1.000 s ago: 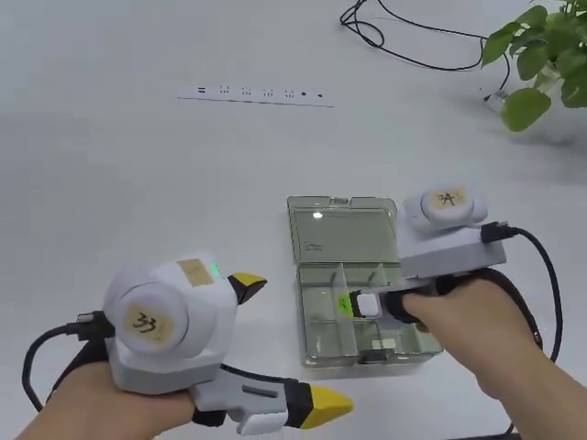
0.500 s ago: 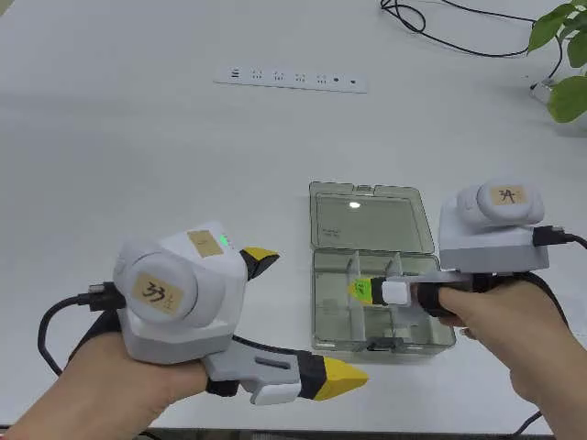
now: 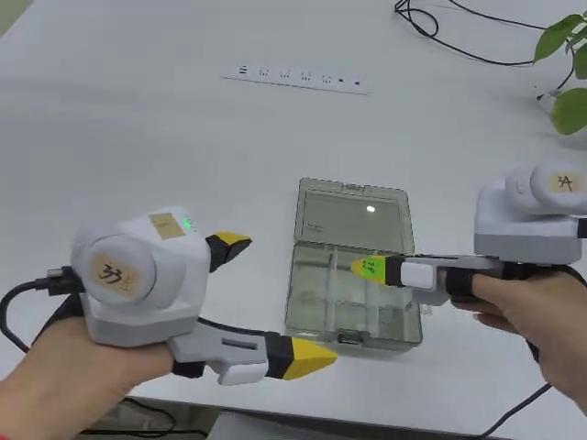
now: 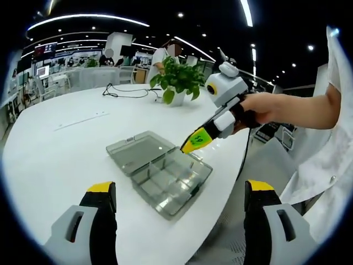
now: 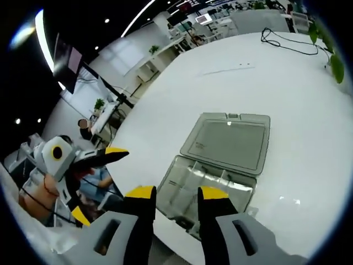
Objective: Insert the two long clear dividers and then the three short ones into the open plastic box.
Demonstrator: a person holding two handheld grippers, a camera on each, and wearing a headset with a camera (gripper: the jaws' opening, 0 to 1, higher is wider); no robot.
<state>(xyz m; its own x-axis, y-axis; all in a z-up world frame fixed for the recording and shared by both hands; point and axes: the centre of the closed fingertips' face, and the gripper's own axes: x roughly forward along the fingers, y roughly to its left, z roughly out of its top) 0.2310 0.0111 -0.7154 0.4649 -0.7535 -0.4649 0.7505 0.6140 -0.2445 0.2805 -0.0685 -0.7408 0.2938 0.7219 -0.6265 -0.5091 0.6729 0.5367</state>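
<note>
Currently holds the left gripper low at the left, well apart from the plastic box, jaws spread wide with nothing between them. Points the right gripper in from the right, tip hanging over the box's base, jaws a narrow gap apart in the right gripper view, gripping nothing visible. Has the box near the white table's front edge, lid laid open flat behind the base, clear dividers standing inside (count hard to tell). Shows a power strip and leafy plant far back.
</note>
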